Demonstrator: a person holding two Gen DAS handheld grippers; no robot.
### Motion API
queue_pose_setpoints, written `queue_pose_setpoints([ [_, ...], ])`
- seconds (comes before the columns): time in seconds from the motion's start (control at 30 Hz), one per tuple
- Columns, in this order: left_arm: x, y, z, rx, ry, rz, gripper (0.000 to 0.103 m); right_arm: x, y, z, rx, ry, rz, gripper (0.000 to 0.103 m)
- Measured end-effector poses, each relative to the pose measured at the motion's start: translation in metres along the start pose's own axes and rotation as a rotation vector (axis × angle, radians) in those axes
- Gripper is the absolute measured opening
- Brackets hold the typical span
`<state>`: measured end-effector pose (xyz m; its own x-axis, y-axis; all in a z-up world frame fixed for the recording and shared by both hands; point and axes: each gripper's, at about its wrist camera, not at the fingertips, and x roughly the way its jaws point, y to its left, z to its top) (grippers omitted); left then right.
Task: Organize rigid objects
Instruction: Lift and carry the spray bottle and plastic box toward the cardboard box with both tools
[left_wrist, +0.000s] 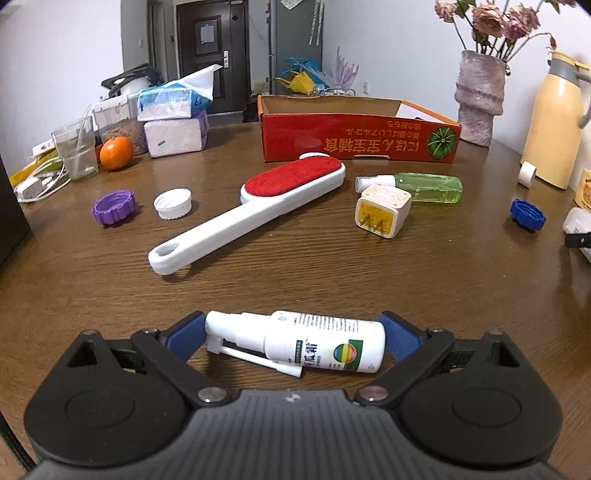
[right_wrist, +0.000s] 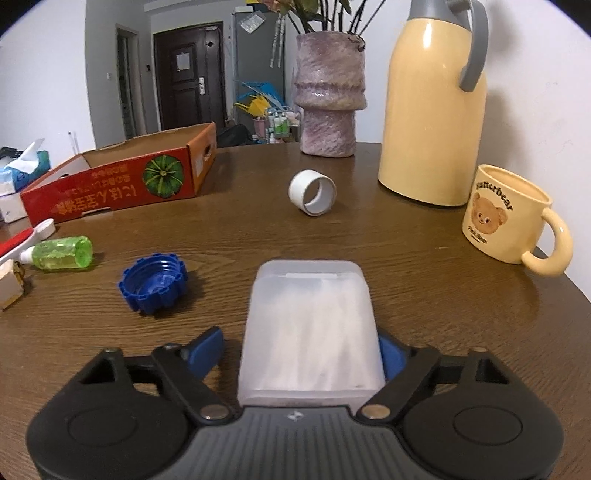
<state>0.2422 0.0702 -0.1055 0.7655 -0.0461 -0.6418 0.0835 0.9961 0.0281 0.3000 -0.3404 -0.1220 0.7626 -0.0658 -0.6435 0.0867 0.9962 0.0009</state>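
White spray bottle (left_wrist: 314, 341) crosswise between left gripper (left_wrist: 293, 338) fingers (left_wrist: 184, 334)

Orange (left_wrist: 116, 153), tissue packs (left_wrist: 173, 122), flower vase (right_wrist: 328, 110), yellow thermos (right_wrist: 432, 107), bear mug (right_wrist: 506, 214) on table (right_wrist: 369, 243).

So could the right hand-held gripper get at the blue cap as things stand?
Probably not right away: the right hand-held gripper has a translucent box between its fingers. The blue cap lies unobstructed just left.

A round wooden table (left_wrist: 295, 266) fills the near view. White walls (left_wrist: 388, 48) stand behind. A dark door (left_wrist: 212, 55) lies far left.
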Motion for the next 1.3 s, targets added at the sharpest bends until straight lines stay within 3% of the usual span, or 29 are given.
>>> queue_pose_setpoints([
  [0.1, -0.001, -0.002, 0.0, 0.011, -0.007, 0.001, 0.1, -0.002, 0.0, 0.0, 0.003, -0.013, 0.002, 0.064],
  [0.67, -0.013, 0.004, 0.001, -0.038, -0.066, 0.042, 0.1, -0.02, 0.009, -0.008, 0.025, -0.089, 0.016, 0.064],
  [1.3, -0.038, -0.024, 0.018, -0.055, -0.149, 0.044, 0.1, -0.056, 0.039, 0.004, 0.003, -0.178, 0.128, 0.064],
])
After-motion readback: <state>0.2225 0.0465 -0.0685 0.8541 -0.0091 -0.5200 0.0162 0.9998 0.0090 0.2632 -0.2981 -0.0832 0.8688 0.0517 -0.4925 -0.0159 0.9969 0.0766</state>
